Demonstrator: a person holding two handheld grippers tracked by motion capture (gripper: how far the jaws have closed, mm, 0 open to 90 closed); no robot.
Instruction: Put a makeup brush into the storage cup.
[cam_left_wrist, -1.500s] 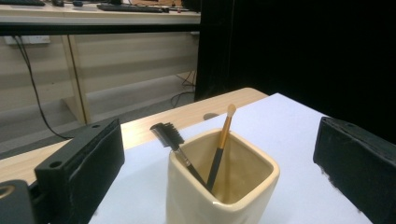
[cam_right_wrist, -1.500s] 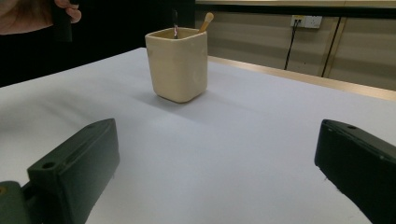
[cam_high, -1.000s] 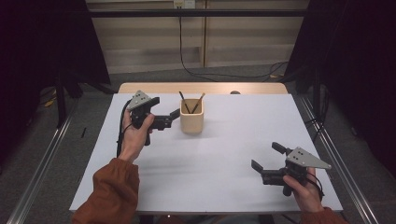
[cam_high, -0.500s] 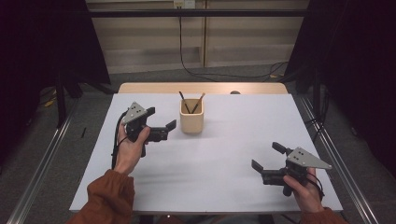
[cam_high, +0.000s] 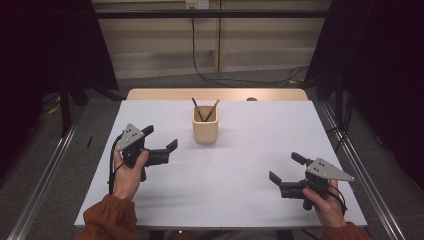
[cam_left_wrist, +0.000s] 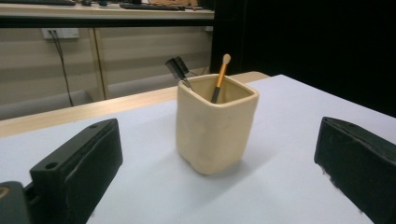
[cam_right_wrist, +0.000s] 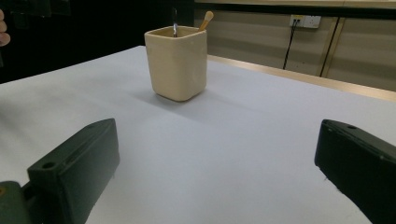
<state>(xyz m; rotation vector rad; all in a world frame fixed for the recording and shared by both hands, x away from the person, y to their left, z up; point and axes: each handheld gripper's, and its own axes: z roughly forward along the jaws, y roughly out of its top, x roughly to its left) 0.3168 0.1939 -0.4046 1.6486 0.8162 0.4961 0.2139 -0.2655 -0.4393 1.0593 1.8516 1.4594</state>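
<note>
While both grippers stand wide and empty, the left gripper (cam_high: 159, 141) faces the cup (cam_high: 205, 130) at its two o'clock. The right gripper (cam_high: 286, 169) sits well apart, at the cup's five o'clock. Two brushes (cam_left_wrist: 219, 79) lean inside the cup.

Cream cup (cam_high: 205, 131), orange-handled brush (cam_left_wrist: 219, 80), black tongs (cam_high: 160, 142), white table (cam_high: 230, 175).

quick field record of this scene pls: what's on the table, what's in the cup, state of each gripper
surface: white table
container: cream square cup, upright, toward the far middle of the table
contents: a small black comb and an orange-handled brush, both leaning, ends above the rim
left gripper: jaws open, holding nothing, pointed at the cup, apart from it
right gripper: jaws open, holding nothing, near the front right of the table, farther from the cup
contact: neither gripper touches the cup
</note>
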